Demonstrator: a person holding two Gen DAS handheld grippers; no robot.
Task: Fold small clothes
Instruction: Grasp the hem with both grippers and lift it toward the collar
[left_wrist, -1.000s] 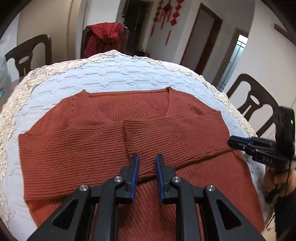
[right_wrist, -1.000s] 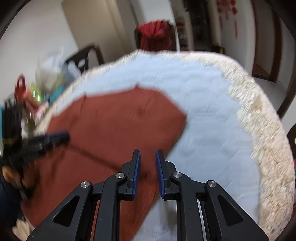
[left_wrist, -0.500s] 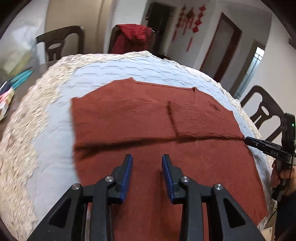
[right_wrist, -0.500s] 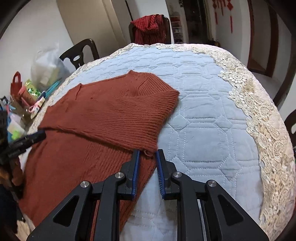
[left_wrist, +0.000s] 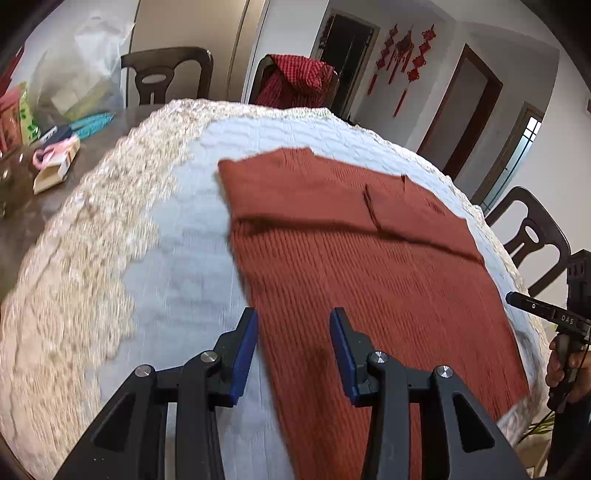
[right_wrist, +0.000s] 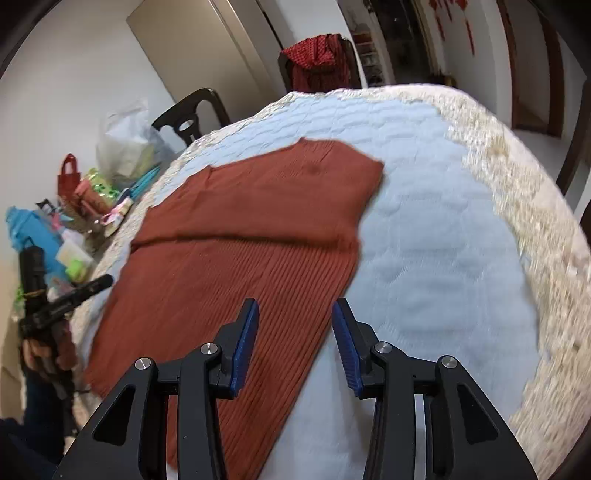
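Observation:
A rust-red knit sweater (left_wrist: 362, 273) lies flat on the pale blue quilted table cover (left_wrist: 184, 258), both sleeves folded across its chest. My left gripper (left_wrist: 293, 349) is open and empty, over the sweater's lower left edge. My right gripper (right_wrist: 295, 341) is open and empty, over the sweater's (right_wrist: 236, 258) lower right edge. The right gripper also shows at the right edge of the left wrist view (left_wrist: 517, 298), and the left gripper at the left edge of the right wrist view (right_wrist: 105, 282).
The table cover has a cream lace border (right_wrist: 524, 206). Dark chairs (left_wrist: 166, 74) stand around the table, one draped with a red cloth (left_wrist: 295, 79). Bags, boxes and small items (right_wrist: 74, 206) crowd the far left of the table.
Both grippers have opened wider and drawn apart toward the sweater's lower side edges. The right gripper let go of the folded sleeve edge it was at.

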